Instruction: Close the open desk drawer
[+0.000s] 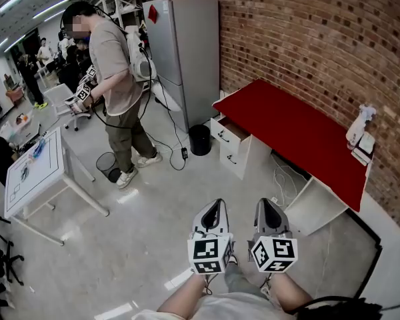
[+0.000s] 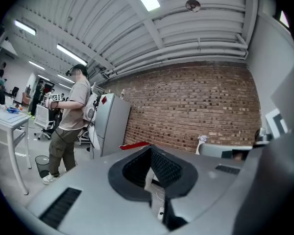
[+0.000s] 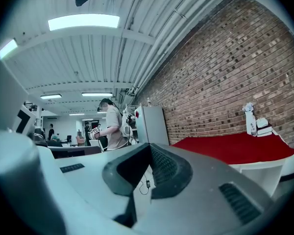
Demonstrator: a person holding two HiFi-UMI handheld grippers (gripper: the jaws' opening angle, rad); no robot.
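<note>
Head view looks down on a grey floor beside a brick wall; a desk with a red top stands along that wall; under its far end sits a white drawer unit, and its top drawer is pulled out into the room, just beside a black bin; a grey fridge stands beyond the bin; a spray bottle stands on the desk's near end. Low in the frame, the left gripper and the right gripper are held side by side, each with its marker cube towards the camera, both pointing towards the desk and well apart from the drawer. Left gripper view shows its jaws closed together with nothing between them; right gripper view shows the same, jaws together and empty, with the red desk top off to its right. To the left a person stands holding another pair of grippers, near a white table and a wire basket.
</note>
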